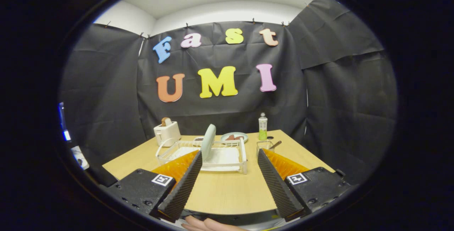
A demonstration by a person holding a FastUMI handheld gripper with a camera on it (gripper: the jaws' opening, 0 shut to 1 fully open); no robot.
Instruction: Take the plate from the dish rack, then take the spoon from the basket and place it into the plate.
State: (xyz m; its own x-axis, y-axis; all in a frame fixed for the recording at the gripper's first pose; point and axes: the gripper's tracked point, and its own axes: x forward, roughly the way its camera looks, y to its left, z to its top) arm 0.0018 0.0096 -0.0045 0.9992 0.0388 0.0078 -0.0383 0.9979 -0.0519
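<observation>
Gripper (230,154) fingers spread wide, holding nothing, just short of the dish rack (227,161); plate (208,141) stands on edge in the rack; spoon (275,144) in basket (264,147) right of rack; toaster (166,132) behind-left of rack, bottle (262,127) behind-right

The plate (208,141) is pale green and the dish rack (244,155) white. The table (227,192) is light wood; the bottle (262,127) holds green liquid

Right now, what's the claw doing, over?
Claw open, holding nothing. Plate upright in dish rack, ahead. Spoon in basket. Path clear.
</observation>
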